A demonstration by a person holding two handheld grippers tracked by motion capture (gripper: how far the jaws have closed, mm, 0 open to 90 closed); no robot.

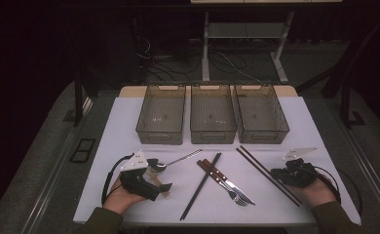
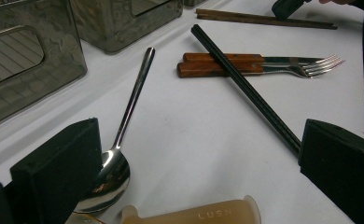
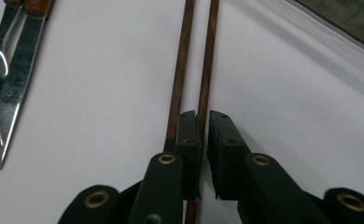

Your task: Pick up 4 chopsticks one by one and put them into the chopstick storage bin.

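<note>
- Right gripper (image 3: 203, 154), nearest: jaws narrowed onto one brown chopstick (image 3: 207, 70), right of the fork (image 1: 237, 194); its twin lies free.
- Left gripper (image 2: 194, 186): jaws wide, holding nothing; spoon (image 2: 119, 140) left of the fork.
- Pickup step, likely; next: lift level toward the bins (image 1: 213, 127) beyond the fork.

Both forearms enter from the near edge, the left claw (image 1: 160, 181) resting low with its jaws spread wide, the right claw (image 1: 275, 174) low too, jaws nearly together.
</note>
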